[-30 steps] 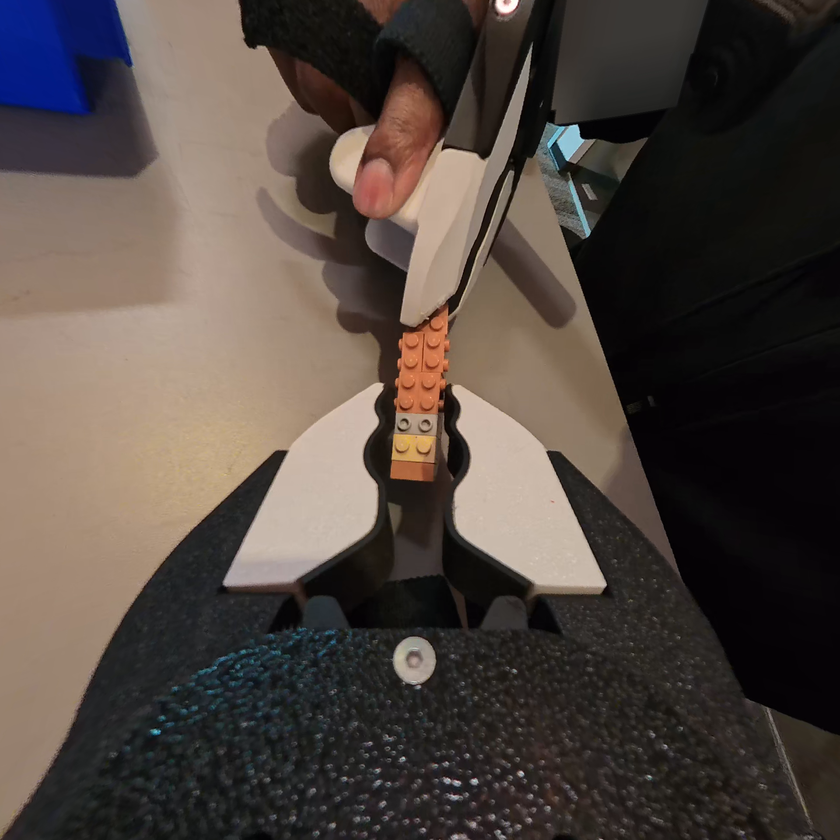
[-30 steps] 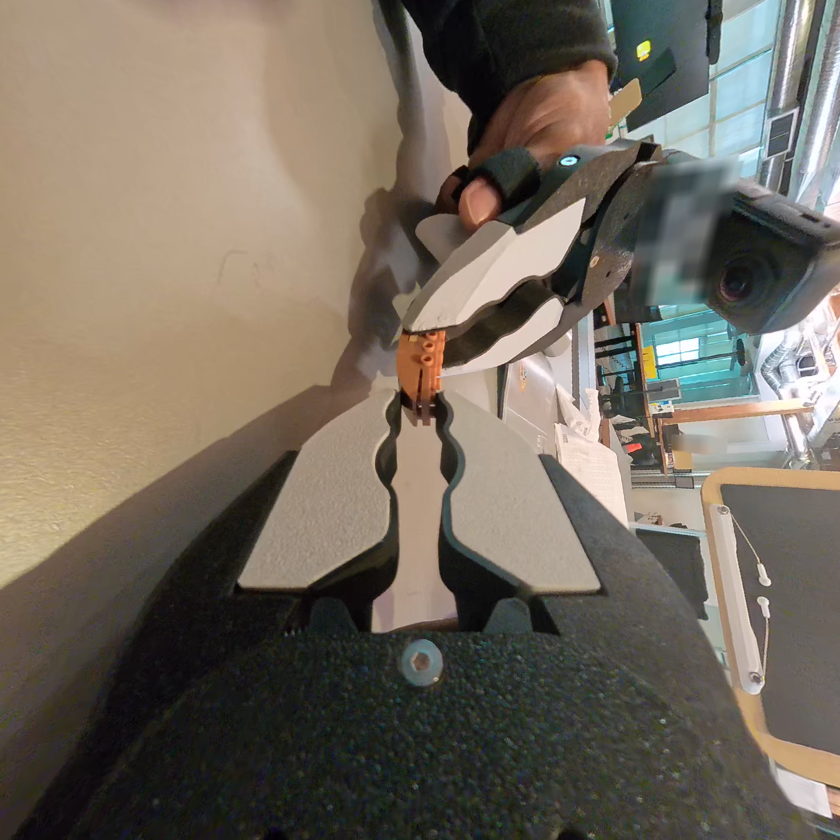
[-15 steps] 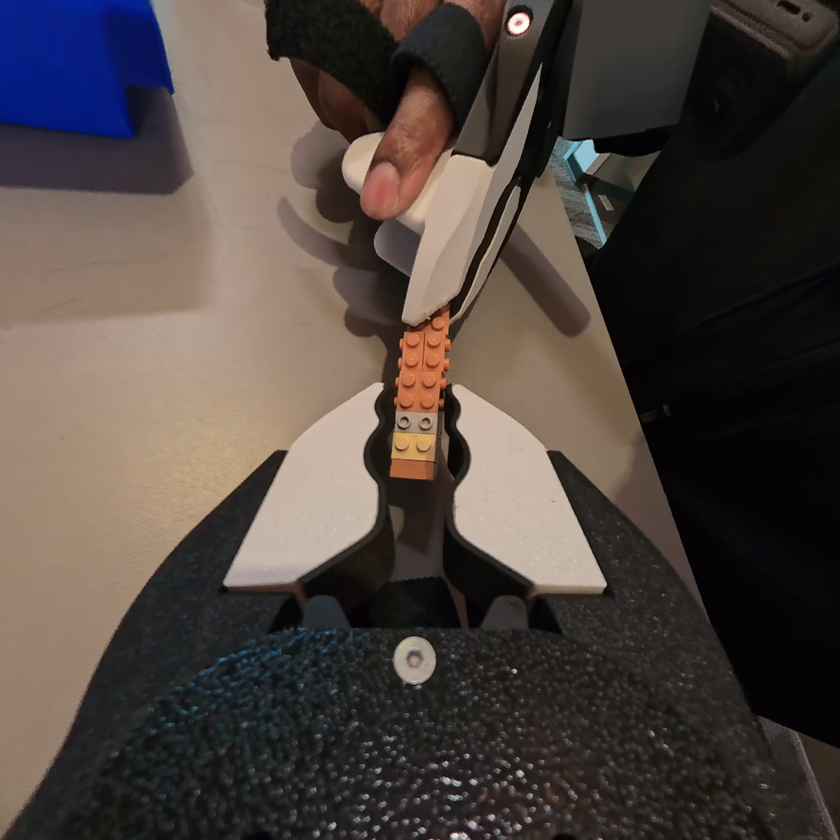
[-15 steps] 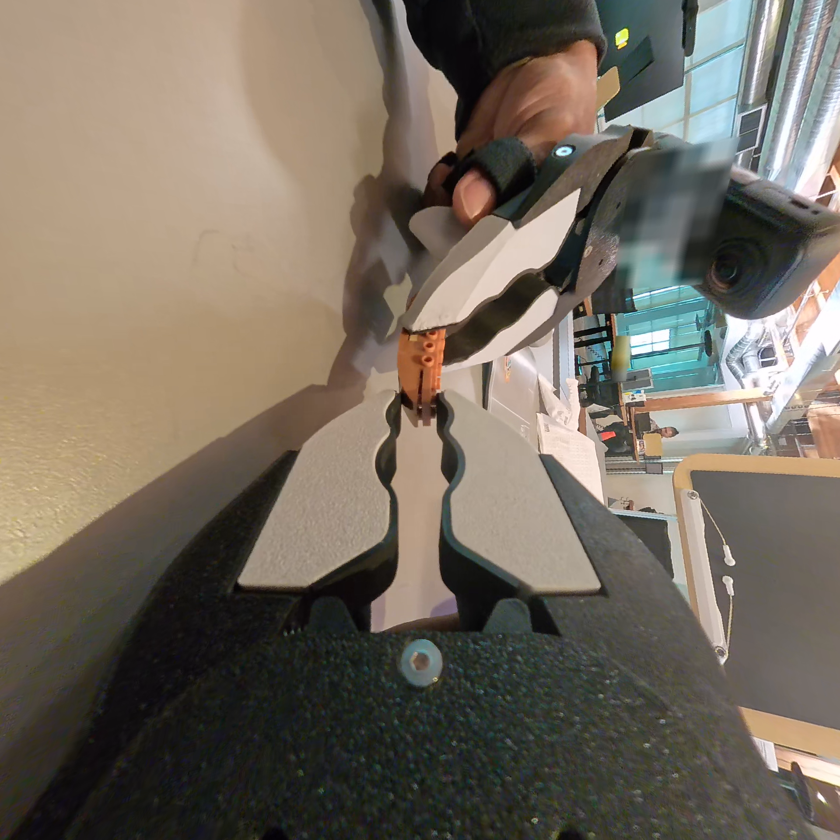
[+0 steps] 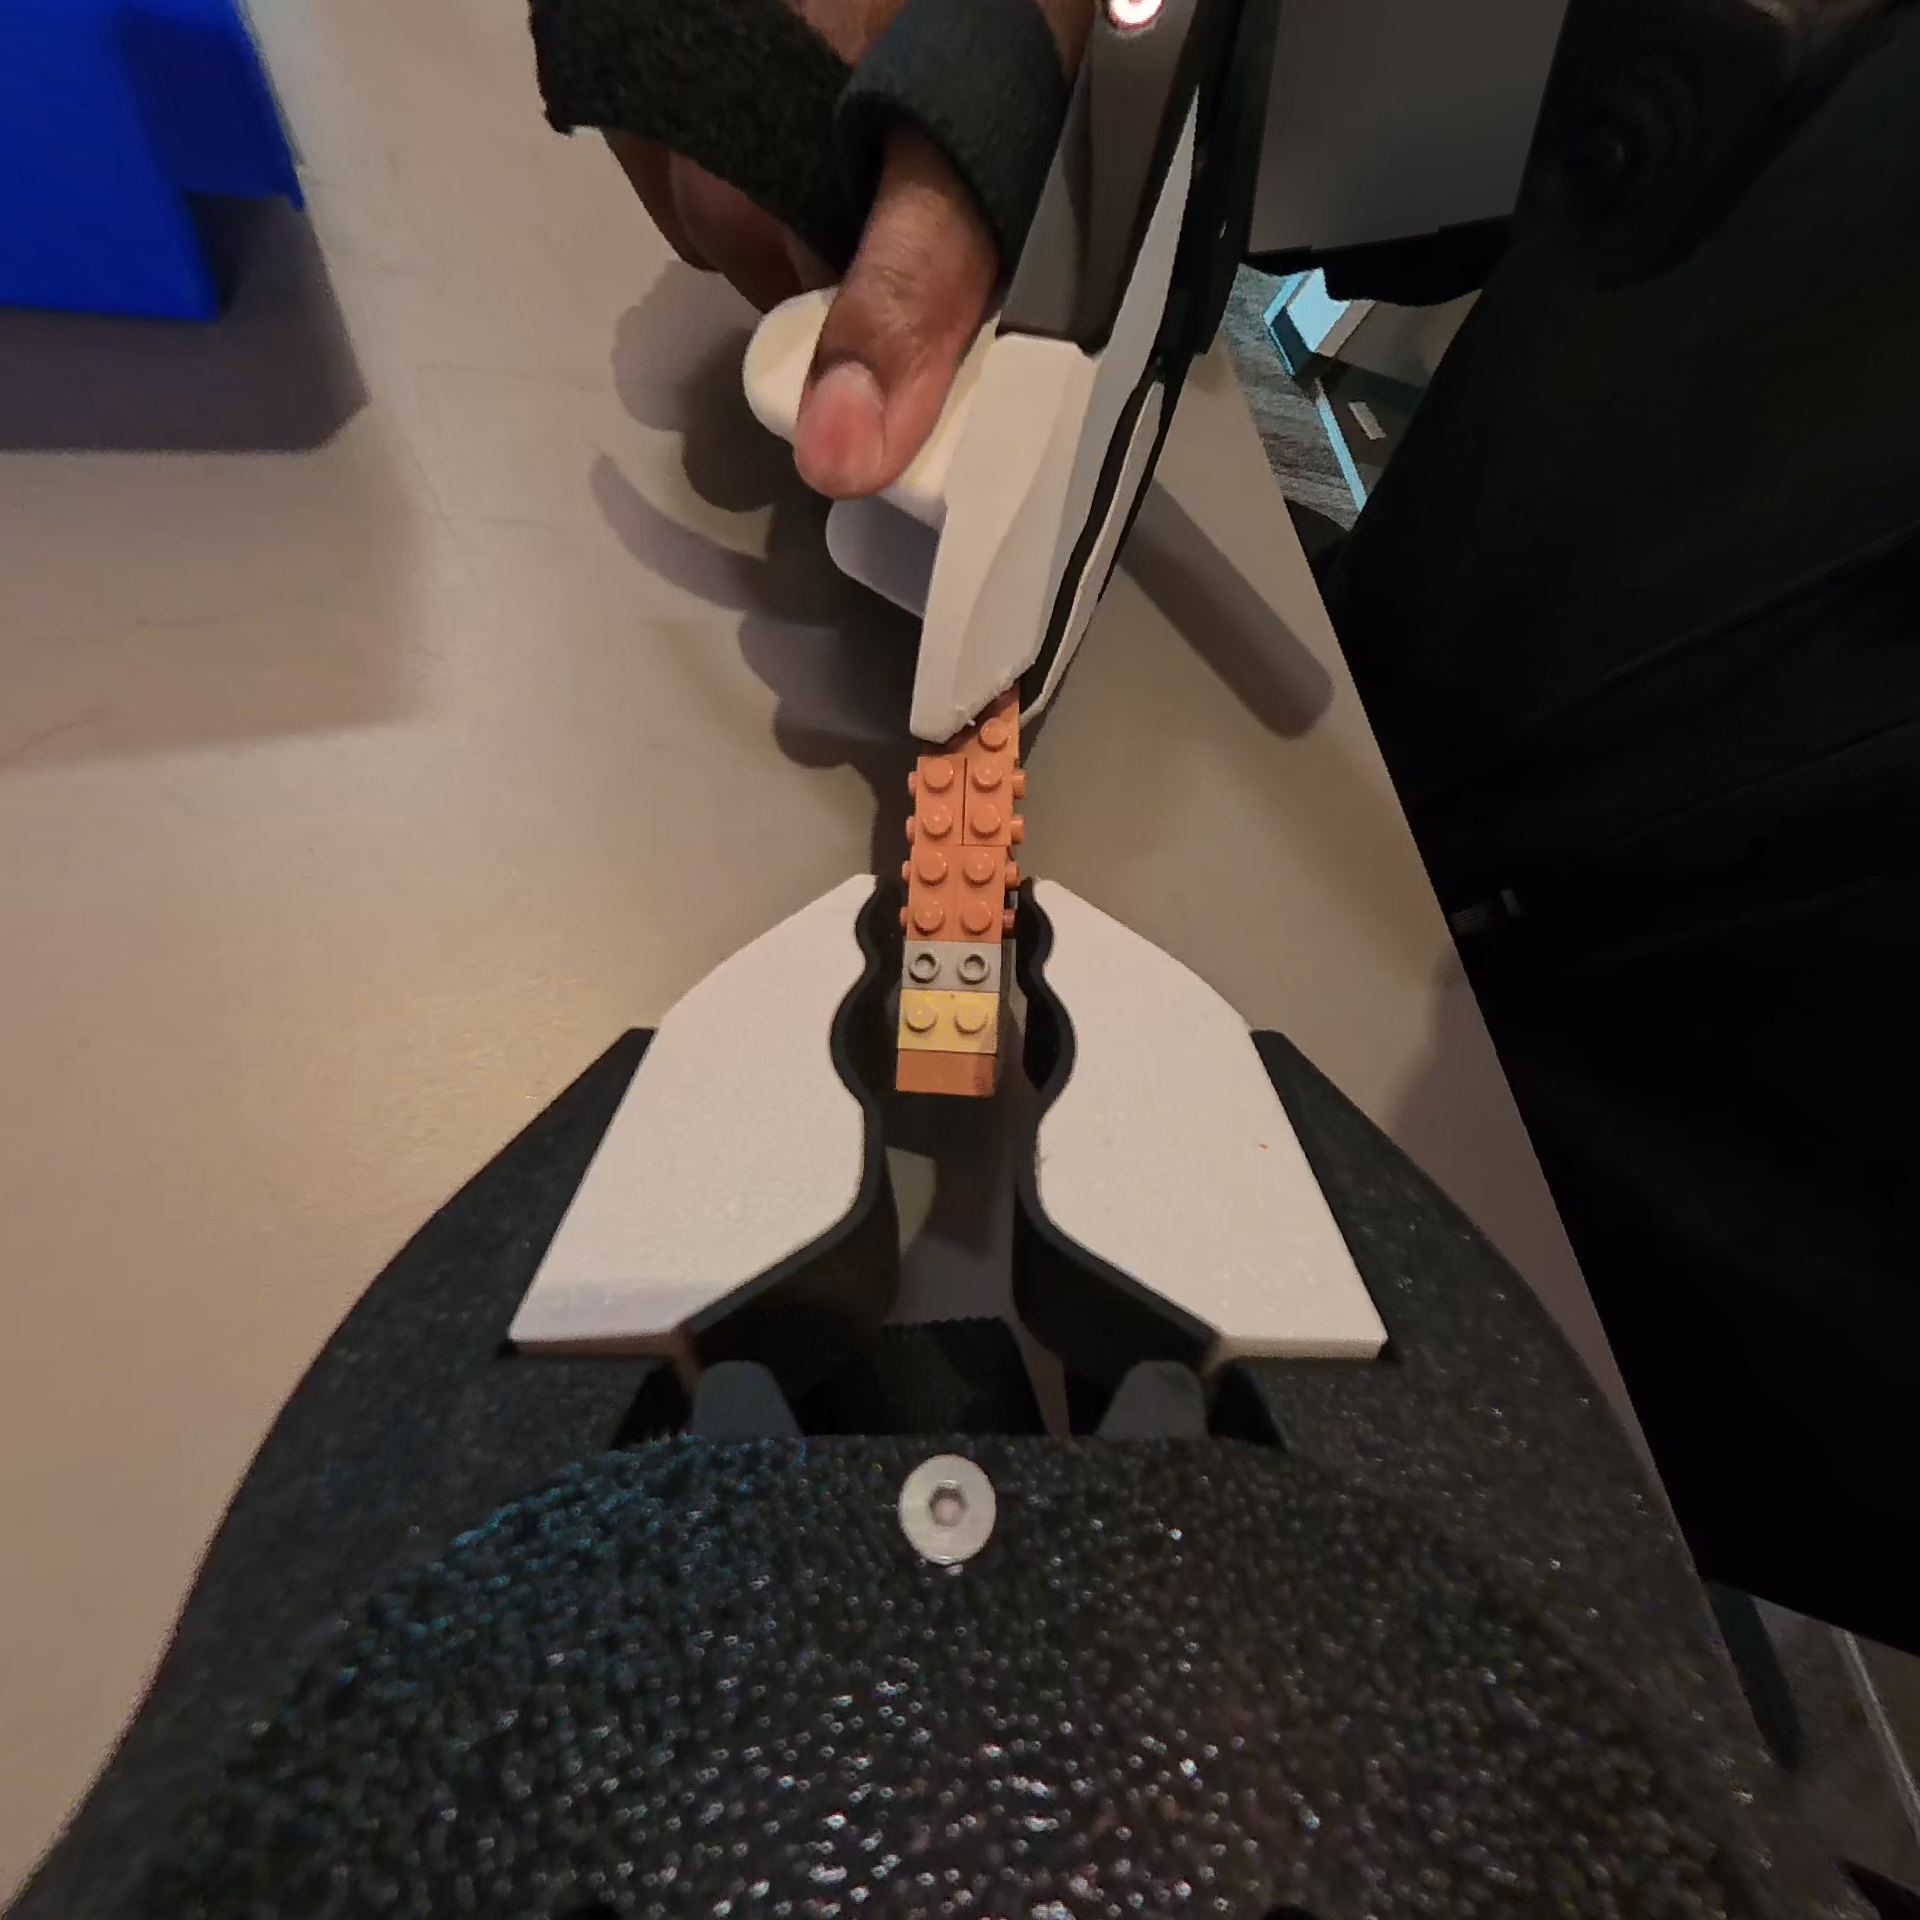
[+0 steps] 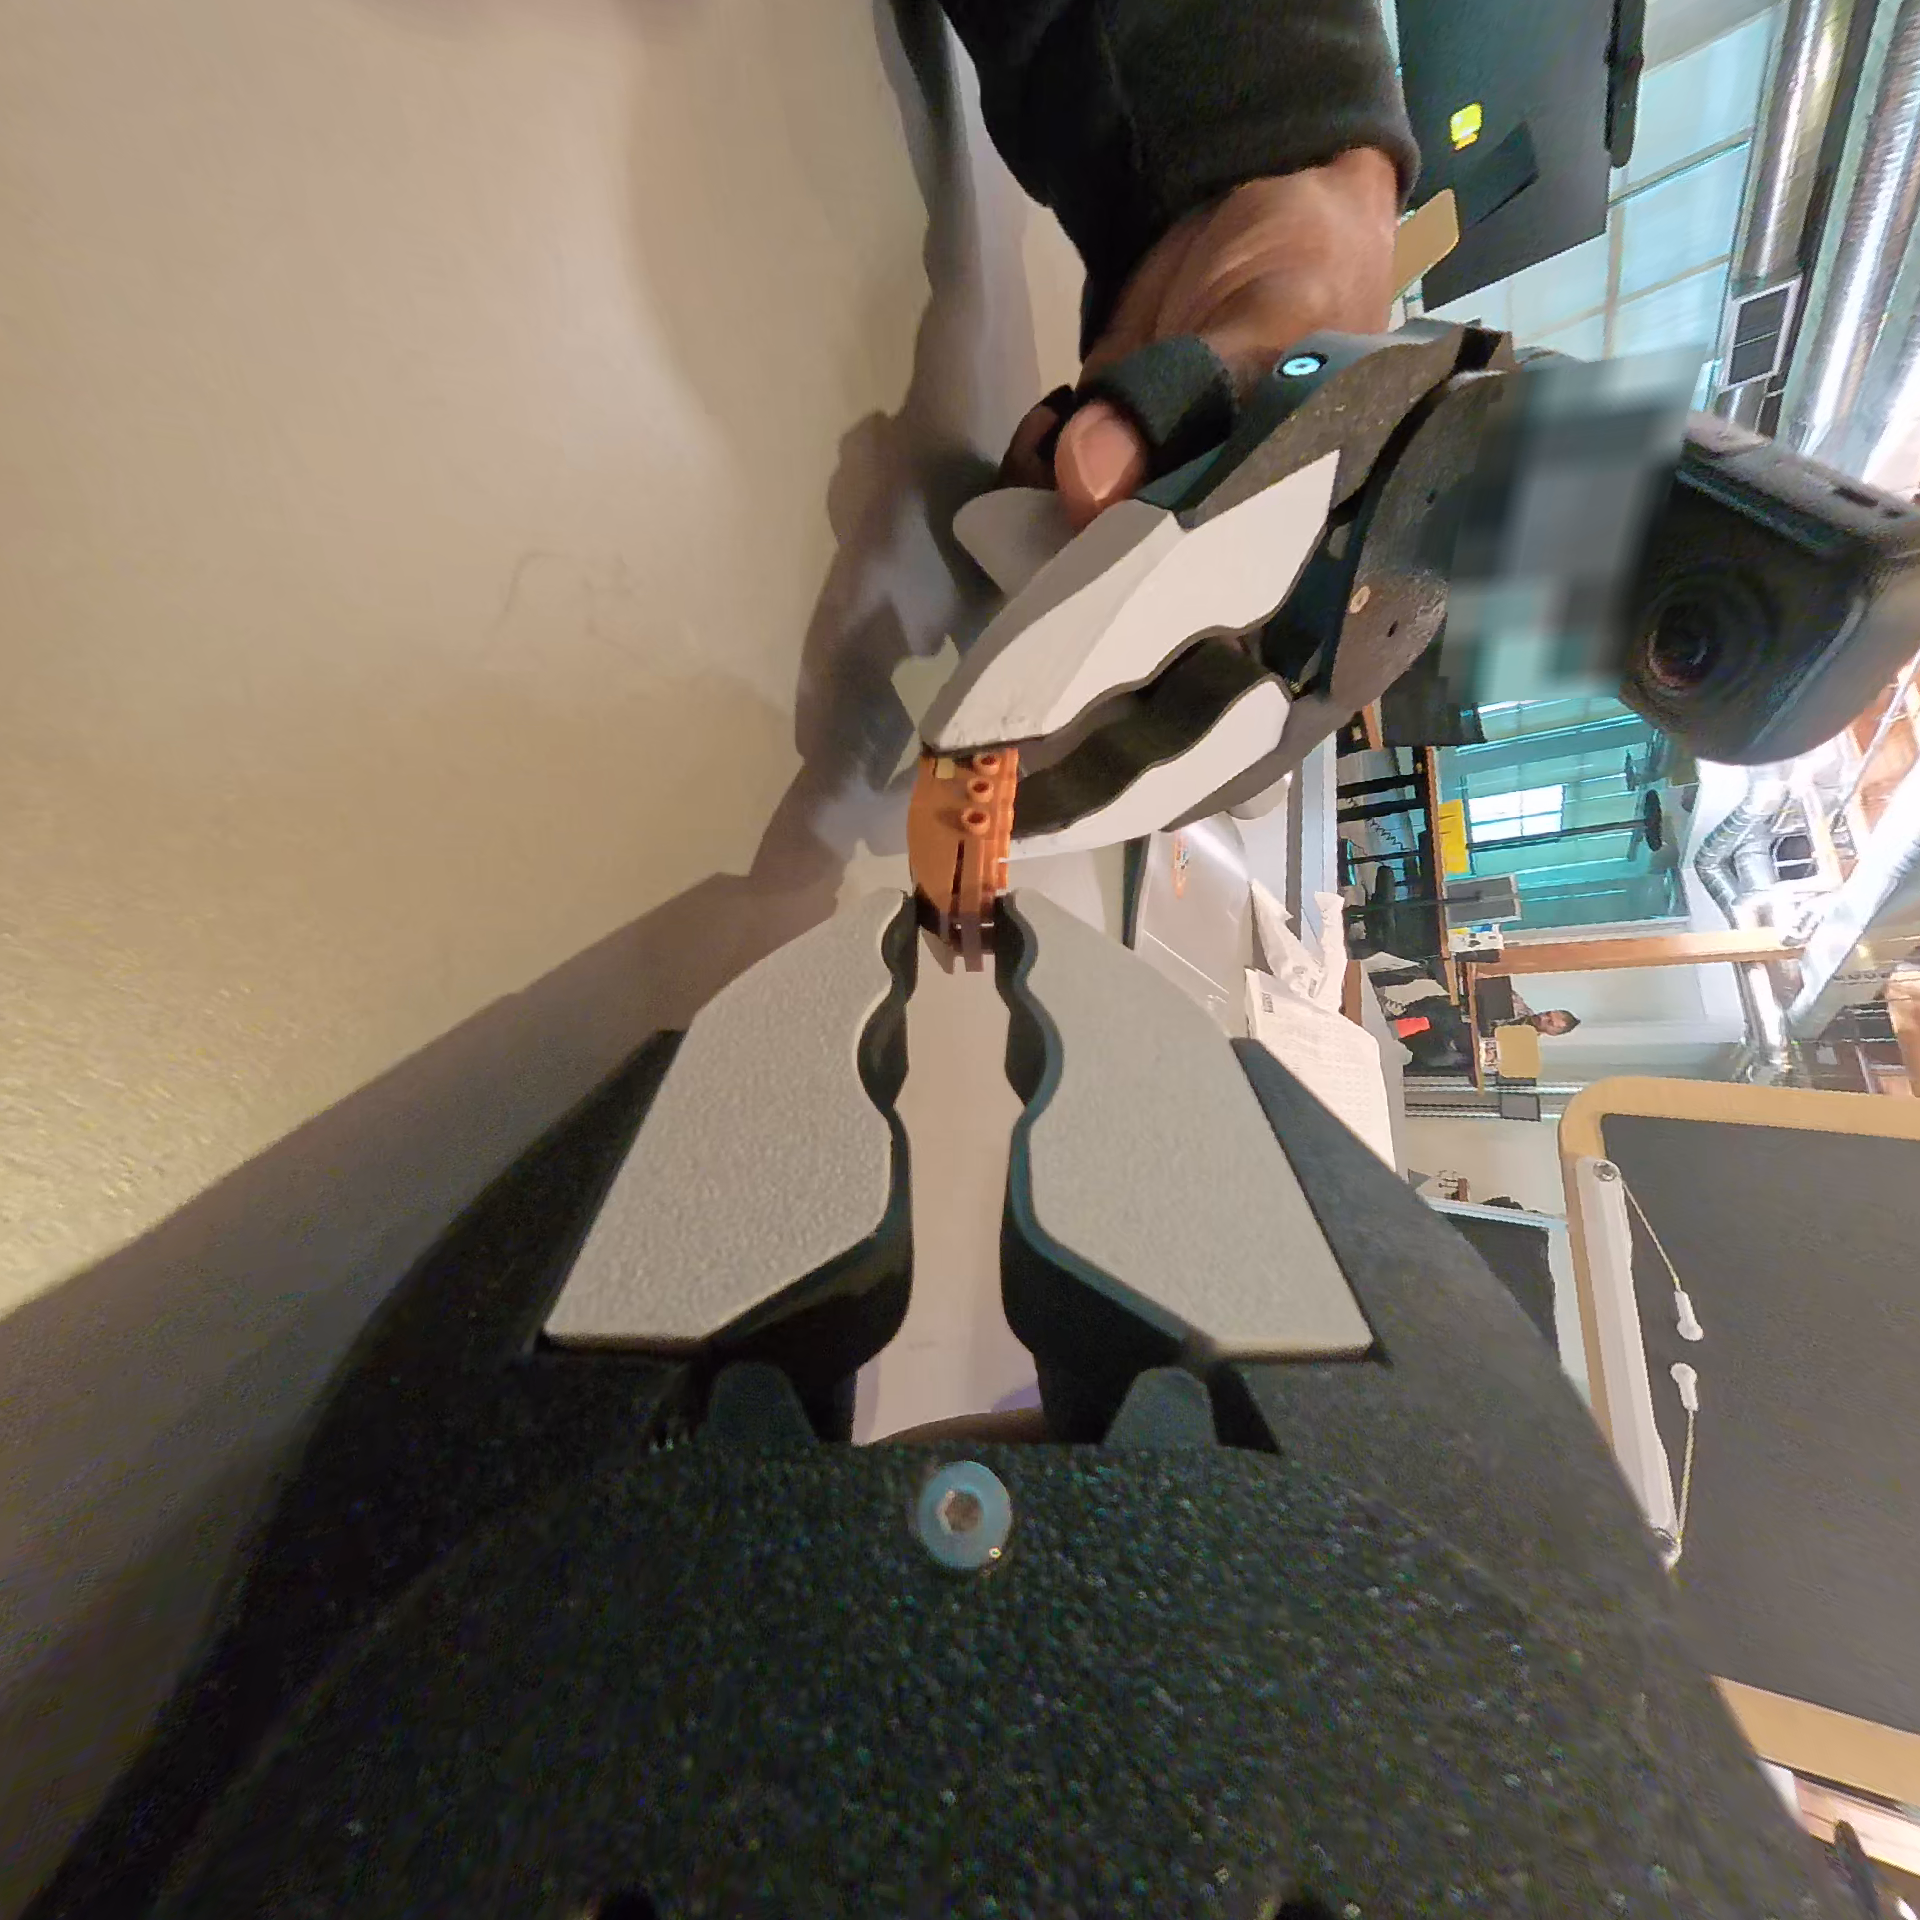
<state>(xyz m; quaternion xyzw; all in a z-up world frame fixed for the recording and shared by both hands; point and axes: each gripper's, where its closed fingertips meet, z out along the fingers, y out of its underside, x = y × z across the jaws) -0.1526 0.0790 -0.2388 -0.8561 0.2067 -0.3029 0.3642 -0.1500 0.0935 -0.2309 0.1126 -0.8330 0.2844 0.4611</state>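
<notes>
Two grippers clamp one orange brick bar [image 5: 961, 894] | left gripper [image 5: 951, 914] near end | right gripper [image 6: 961, 914] far end | long axis runs between them

1. The left wrist view looks down along its fingers [image 5: 748, 1091] at the table [image 5: 312, 935], close.
2. The right wrist view is rolled sideways (table [image 6: 364, 520] at frame left).
3. Both share the brick strip [image 5: 961, 883] [image 6: 956, 842], frame centre.

The blue bin [image 5: 104, 156] has slid rightward in the left wrist view.
</notes>
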